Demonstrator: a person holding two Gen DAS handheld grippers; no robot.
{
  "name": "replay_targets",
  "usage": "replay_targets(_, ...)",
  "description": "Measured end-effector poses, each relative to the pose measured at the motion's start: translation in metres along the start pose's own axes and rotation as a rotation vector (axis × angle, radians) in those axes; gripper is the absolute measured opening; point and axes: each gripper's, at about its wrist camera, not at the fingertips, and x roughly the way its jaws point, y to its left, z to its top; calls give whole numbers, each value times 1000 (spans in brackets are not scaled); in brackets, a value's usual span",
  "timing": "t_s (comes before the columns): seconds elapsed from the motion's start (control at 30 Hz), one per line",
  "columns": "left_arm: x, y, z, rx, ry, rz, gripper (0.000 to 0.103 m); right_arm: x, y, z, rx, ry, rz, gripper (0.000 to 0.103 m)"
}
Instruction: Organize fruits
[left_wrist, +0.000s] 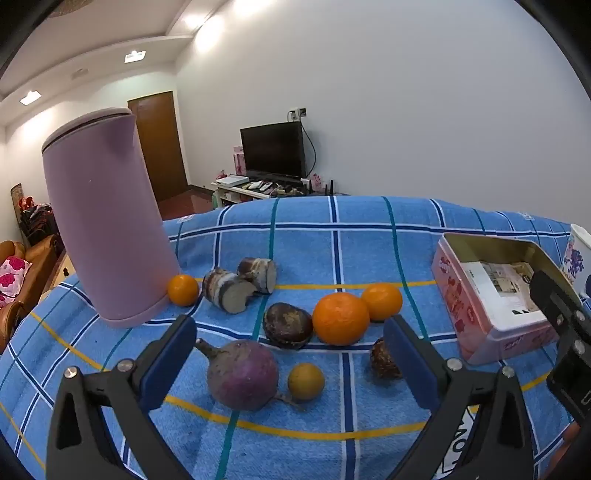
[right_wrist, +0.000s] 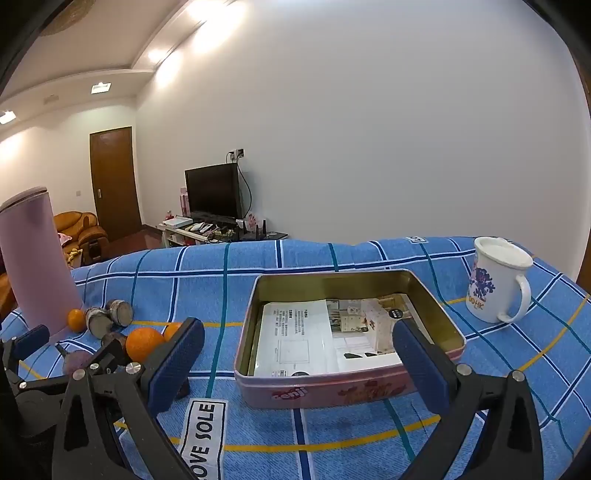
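On the blue checked cloth (left_wrist: 369, 251) lie a large orange (left_wrist: 340, 318), a smaller orange (left_wrist: 381, 301), a small orange (left_wrist: 183, 290) by the jug, a yellow-brown round fruit (left_wrist: 306, 381), a purple turnip (left_wrist: 242, 373), a dark brown round piece (left_wrist: 287, 325), a brown chunk (left_wrist: 384, 360) and two cut taro pieces (left_wrist: 242, 282). My left gripper (left_wrist: 290, 363) is open, low over the turnip and yellow fruit. My right gripper (right_wrist: 299, 356) is open and empty, in front of an open pink tin (right_wrist: 347, 387) with paper inside.
A tall lilac jug (left_wrist: 107, 229) stands at the left of the cloth. A white mug (right_wrist: 496, 280) stands right of the tin. The right gripper's body (left_wrist: 565, 332) shows at the right edge of the left wrist view. A "LOVE SOLE" label (right_wrist: 203, 439) lies near.
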Motion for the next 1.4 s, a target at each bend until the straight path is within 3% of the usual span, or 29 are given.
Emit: replay_targets(1.4, 0, 5, -1, -8, 3, -2, 103, 0, 0, 0, -5, 3, 0, 102)
